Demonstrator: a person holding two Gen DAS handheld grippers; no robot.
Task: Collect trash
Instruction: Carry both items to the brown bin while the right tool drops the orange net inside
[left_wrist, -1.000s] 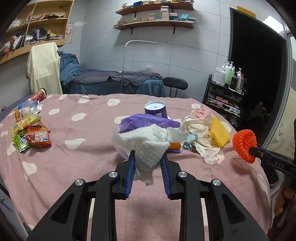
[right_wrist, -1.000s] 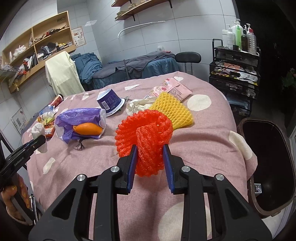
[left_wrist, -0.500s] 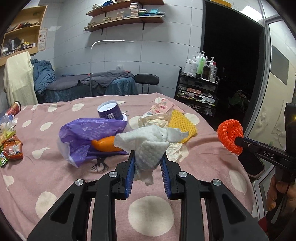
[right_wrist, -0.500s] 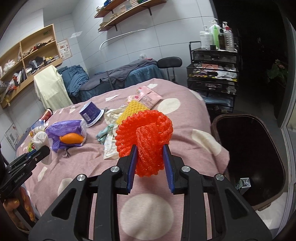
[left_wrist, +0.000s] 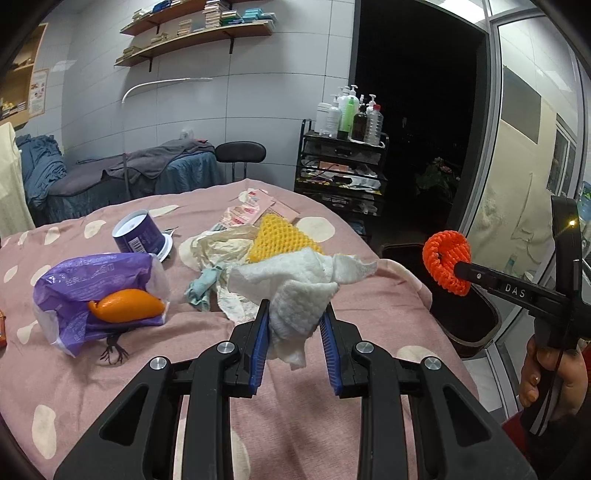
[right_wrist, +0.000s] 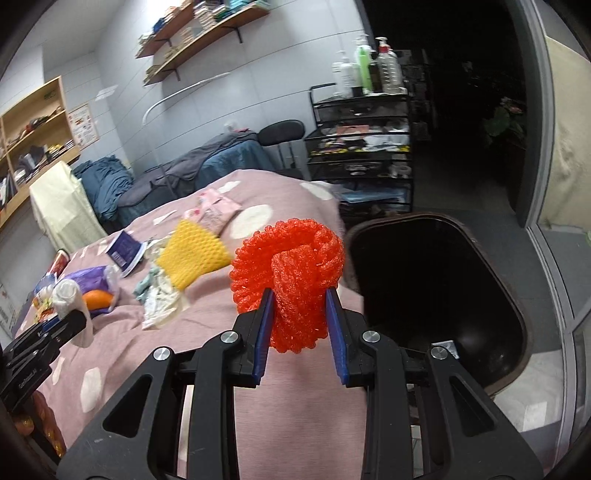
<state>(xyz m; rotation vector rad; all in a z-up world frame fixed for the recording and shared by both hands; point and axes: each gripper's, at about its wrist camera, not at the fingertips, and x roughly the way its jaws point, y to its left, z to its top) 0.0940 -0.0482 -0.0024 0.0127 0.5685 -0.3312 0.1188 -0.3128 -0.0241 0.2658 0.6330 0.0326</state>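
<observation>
Gripping a crumpled white paper towel (left_wrist: 295, 295), your left gripper (left_wrist: 294, 332) has its blue pads pressed against both sides of the wad, which sticks up and forward from the jaws with one loose flap trailing to the right. Your right gripper (right_wrist: 300, 321) is clamped in the same way on a knotted red foam net (right_wrist: 291, 273), whose looped top bulges above the fingers. From the left camera you can see that red net out at the right, past the table edge, carried on the black fingers of the right tool, with your right hand (left_wrist: 550, 373) wrapped around the handle below. Just ahead of the held paper towel, on the pink tablecloth with pale spots (left_wrist: 110, 387), lie more pieces of rubbish: a yellow foam net (left_wrist: 280, 240) touching a heap of crumpled cream paper (left_wrist: 221, 247), a small scrap of pale blue tissue (left_wrist: 203, 284) at the heap's near edge, and pink packets (left_wrist: 255, 206) farther back. To the left sits a purple plastic bag (left_wrist: 92, 280) with an orange object (left_wrist: 127, 304) in its mouth, and behind it a purple cup (left_wrist: 138, 236) tipped on its side. From the right camera, the open dark bin (right_wrist: 443, 288) stands on the floor just beside the table's edge, to the right of the red net and lower than it.
</observation>
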